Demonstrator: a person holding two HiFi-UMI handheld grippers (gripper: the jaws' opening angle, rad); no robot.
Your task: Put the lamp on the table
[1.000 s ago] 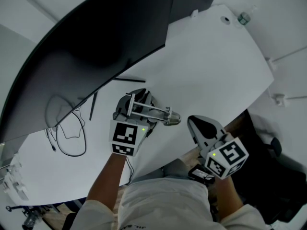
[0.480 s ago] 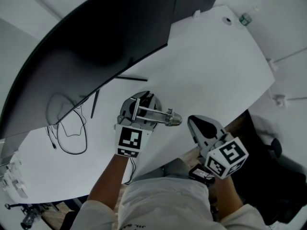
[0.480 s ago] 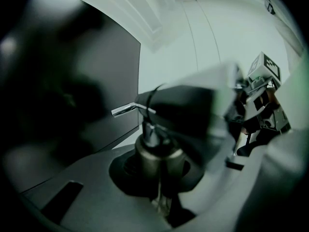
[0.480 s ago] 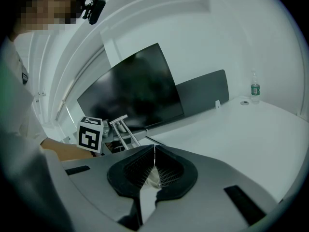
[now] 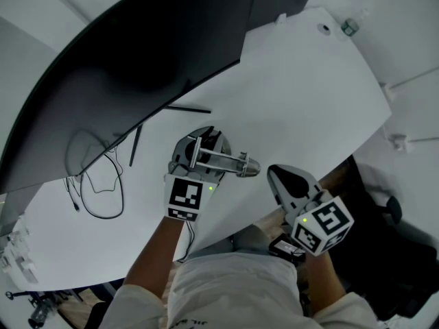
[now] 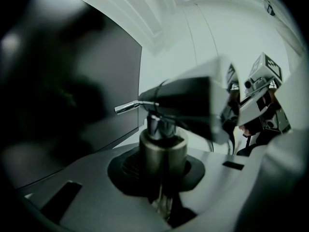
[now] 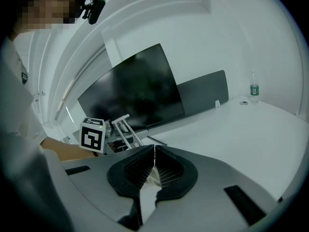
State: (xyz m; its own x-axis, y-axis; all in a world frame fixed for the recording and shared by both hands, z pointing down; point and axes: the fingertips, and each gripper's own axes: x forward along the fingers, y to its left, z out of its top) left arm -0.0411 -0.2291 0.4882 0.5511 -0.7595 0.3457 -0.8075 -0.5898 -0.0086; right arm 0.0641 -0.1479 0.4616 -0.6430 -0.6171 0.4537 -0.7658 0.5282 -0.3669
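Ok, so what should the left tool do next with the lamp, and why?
Probably finish opening and pull straight back. The lamp looks set down on the table, and the jaws of the left tool are opening with the lamp's post between them, so backing off gently should leave it standing.

A white table (image 5: 295,94) spreads in front of me. A wide dark monitor (image 5: 137,53) stands along its far left edge. A loose black cable (image 5: 96,184) loops at the left end, a small bottle (image 5: 350,26) stands at the far right corner, and the lamp (image 5: 219,160) sits by the near edge.
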